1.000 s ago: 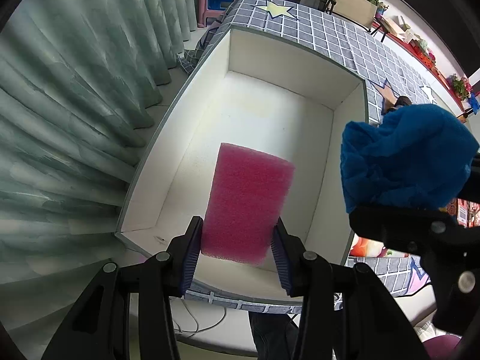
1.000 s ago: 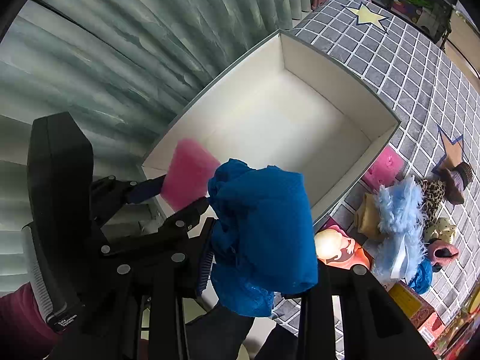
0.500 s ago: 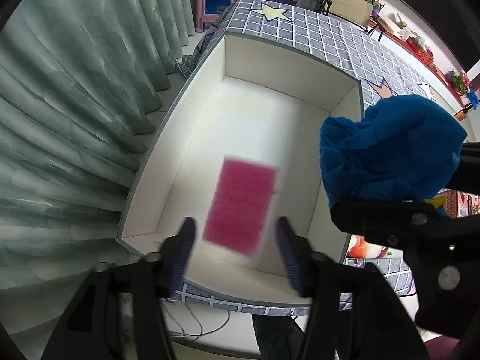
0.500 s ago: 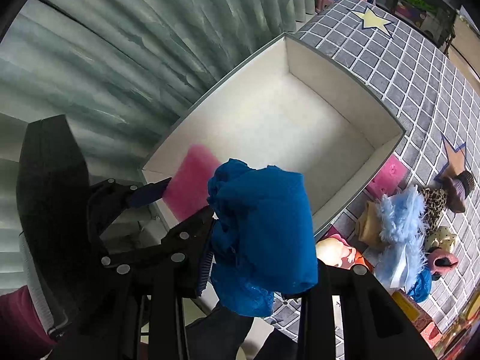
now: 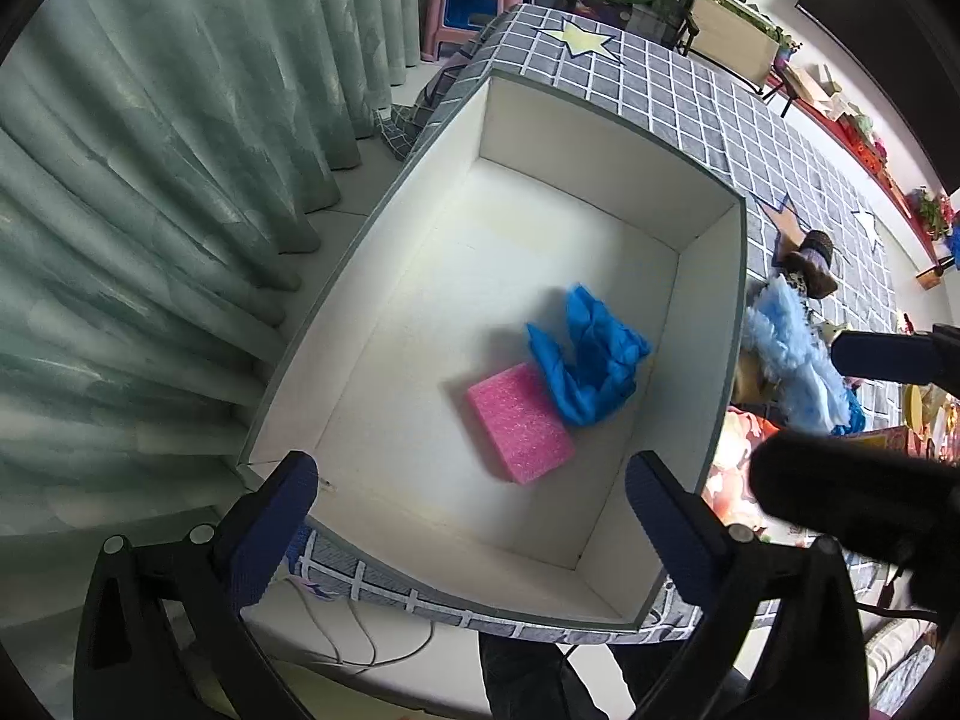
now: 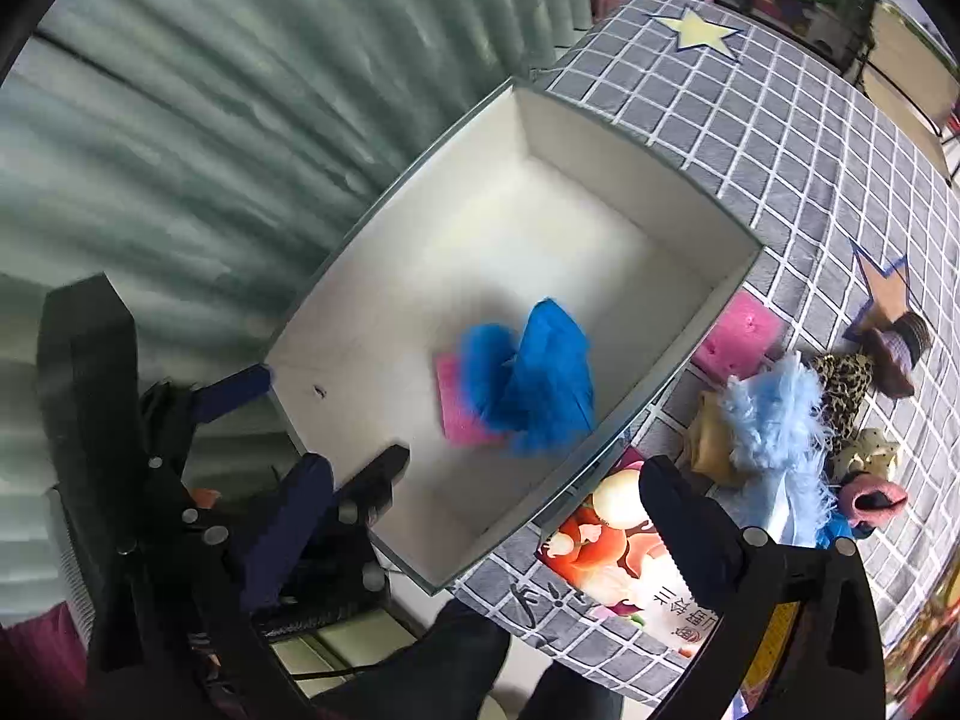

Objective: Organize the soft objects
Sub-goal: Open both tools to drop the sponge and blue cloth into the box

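Both the left gripper (image 5: 465,501) and right gripper (image 6: 480,498) are opening, jaws spread and empty, above the white box (image 5: 420,276); the pink sponge (image 5: 519,423) and blue cloth (image 5: 591,354) lie touching at frame centre.

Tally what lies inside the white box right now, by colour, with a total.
Inside the white box:
Pink: 1, the pink sponge
Blue: 1, the blue cloth
Total: 2
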Motion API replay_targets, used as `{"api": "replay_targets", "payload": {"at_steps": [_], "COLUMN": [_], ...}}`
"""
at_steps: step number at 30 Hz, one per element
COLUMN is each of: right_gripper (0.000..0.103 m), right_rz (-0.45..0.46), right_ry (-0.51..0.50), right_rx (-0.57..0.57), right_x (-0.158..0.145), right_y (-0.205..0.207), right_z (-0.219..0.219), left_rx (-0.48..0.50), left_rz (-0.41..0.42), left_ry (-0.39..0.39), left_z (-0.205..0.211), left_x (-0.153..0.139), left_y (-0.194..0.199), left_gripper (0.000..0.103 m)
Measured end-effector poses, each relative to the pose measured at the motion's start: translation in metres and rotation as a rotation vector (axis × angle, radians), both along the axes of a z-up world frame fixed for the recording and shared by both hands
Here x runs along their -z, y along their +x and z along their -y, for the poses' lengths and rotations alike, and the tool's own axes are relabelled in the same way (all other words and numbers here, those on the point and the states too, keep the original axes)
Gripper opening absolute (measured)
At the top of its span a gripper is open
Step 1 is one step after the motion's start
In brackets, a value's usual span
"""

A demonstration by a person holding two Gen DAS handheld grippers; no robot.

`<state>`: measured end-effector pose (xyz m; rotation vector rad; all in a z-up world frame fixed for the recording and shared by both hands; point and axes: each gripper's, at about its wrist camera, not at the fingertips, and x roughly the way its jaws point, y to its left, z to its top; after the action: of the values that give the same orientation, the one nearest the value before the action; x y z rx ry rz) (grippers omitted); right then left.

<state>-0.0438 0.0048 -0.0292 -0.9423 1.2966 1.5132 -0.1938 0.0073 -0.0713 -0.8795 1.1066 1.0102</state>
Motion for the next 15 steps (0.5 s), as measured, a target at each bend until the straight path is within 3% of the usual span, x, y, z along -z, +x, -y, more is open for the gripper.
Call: {"api": "replay_targets", "payload": {"at_steps": [15], "right_gripper": [0.103], "right_rz": [-0.054], "right_ry": [0.011], "right_rx": [0.066], "right_x": [-0.018], "right_y": [0.016], "right_z": [0.004], "left_rx": [0.038], "left_rz": [0.002], "left_ry": [-0.012], "left_z": [0.004], "left_x": [-0.017], "left_y": [0.018], "left_gripper": [0.102]}}
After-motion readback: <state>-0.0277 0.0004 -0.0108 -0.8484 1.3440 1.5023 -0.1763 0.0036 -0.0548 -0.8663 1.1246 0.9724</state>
